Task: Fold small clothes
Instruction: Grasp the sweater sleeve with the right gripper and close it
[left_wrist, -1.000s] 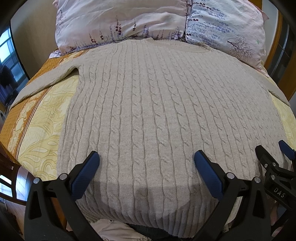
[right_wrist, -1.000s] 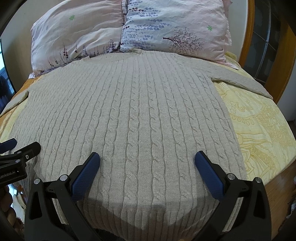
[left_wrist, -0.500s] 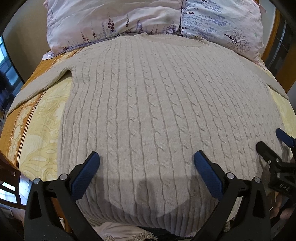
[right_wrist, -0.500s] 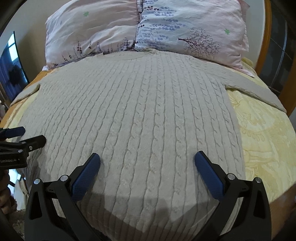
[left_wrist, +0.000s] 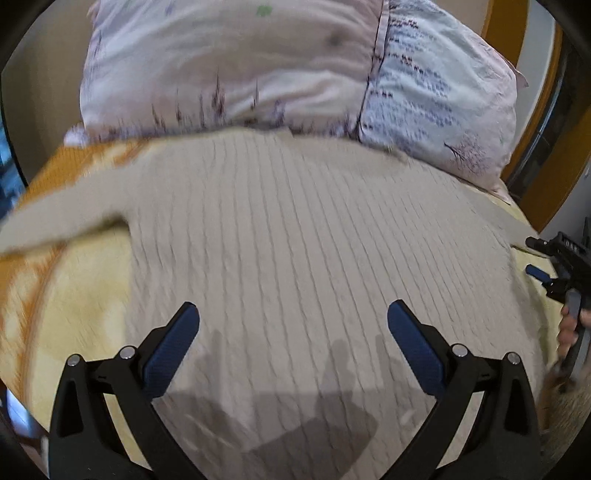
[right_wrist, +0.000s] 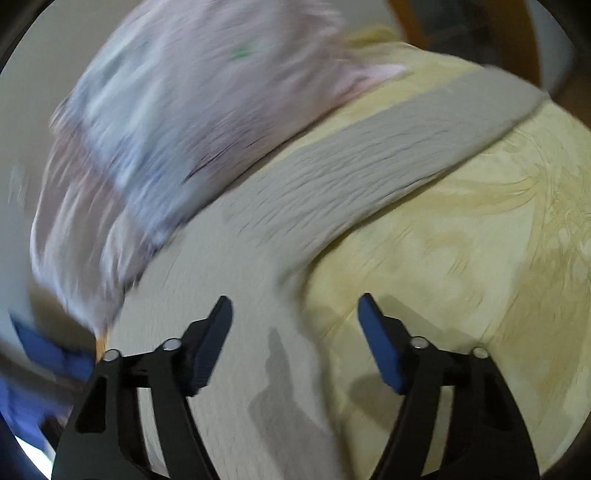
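A beige cable-knit sweater (left_wrist: 295, 240) lies flat on the bed, neck toward the pillows. Its left sleeve (left_wrist: 66, 218) stretches out to the left. My left gripper (left_wrist: 291, 325) is open and empty above the sweater's body. In the blurred right wrist view, my right gripper (right_wrist: 295, 317) is open and empty over the sweater's right side edge, below the armpit. The right sleeve (right_wrist: 388, 147) runs up to the right across the yellow bedspread. The right gripper also shows in the left wrist view (left_wrist: 543, 258), at the sweater's right edge.
Two floral pillows (left_wrist: 240, 74) (left_wrist: 436, 92) lie at the head of the bed. The yellow and orange bedspread (left_wrist: 55, 295) (right_wrist: 480, 258) surrounds the sweater. A wooden headboard (left_wrist: 546, 129) rises at the right.
Both grippers have moved forward toward the pillows. The right gripper has swung right, from above the sweater's body to its right edge and sleeve. Both stay open.
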